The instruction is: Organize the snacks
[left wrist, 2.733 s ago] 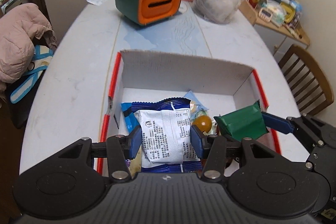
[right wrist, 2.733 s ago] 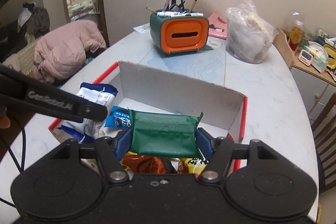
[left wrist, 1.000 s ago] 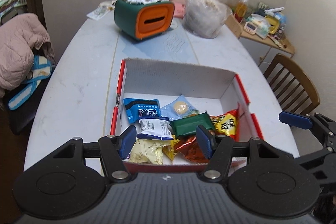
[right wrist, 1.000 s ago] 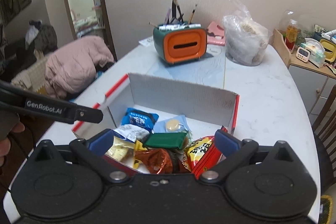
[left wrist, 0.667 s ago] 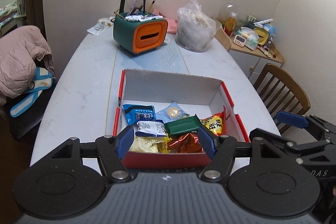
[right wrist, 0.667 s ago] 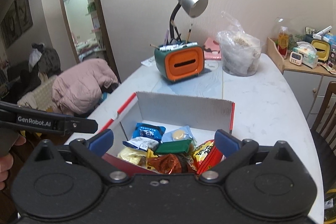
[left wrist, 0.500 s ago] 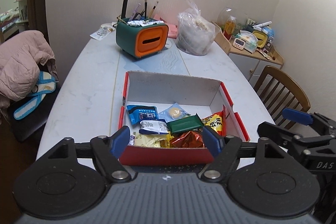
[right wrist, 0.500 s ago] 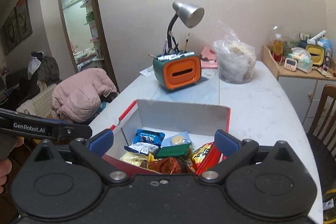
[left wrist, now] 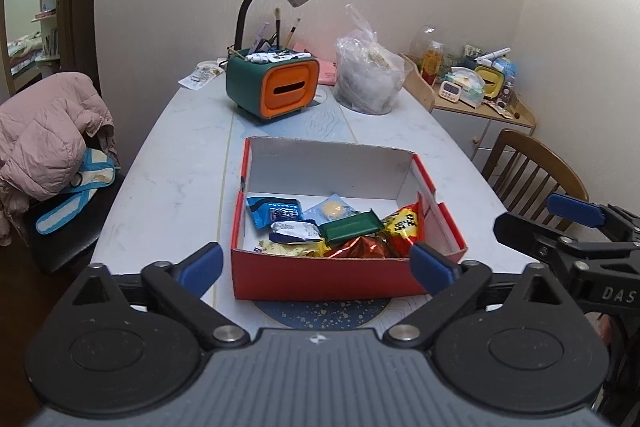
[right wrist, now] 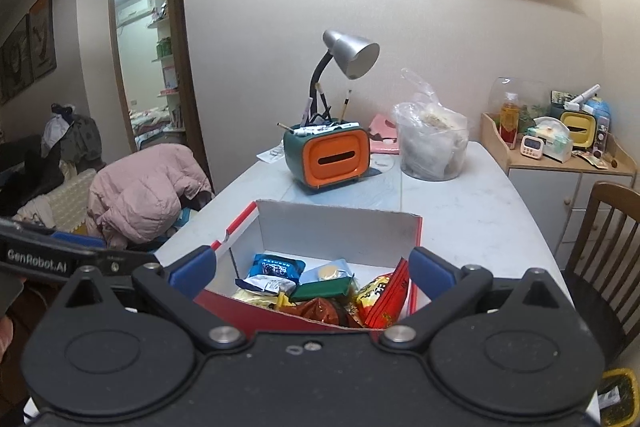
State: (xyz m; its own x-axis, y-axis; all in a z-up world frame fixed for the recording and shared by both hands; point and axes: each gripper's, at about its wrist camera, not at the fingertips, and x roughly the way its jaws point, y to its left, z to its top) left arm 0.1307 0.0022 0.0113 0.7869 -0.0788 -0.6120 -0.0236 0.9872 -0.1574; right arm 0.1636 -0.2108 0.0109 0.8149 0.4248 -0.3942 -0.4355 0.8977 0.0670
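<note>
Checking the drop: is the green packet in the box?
In. The green packet lies on other snacks inside the red box, free of both grippers.

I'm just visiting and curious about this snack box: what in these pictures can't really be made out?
- Lower snacks in the red box: left wrist view, the near wall and top packets hide them.
- Print on the green packet: right wrist view, too small to read.
- Contents of the plastic bag: cloudy film blurs them.
- Right gripper: left wrist view, cut by the edge.

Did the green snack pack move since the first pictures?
Yes. The green pack, earlier held up by the right hand-held gripper, now lies in the red box among the other snacks.
</note>
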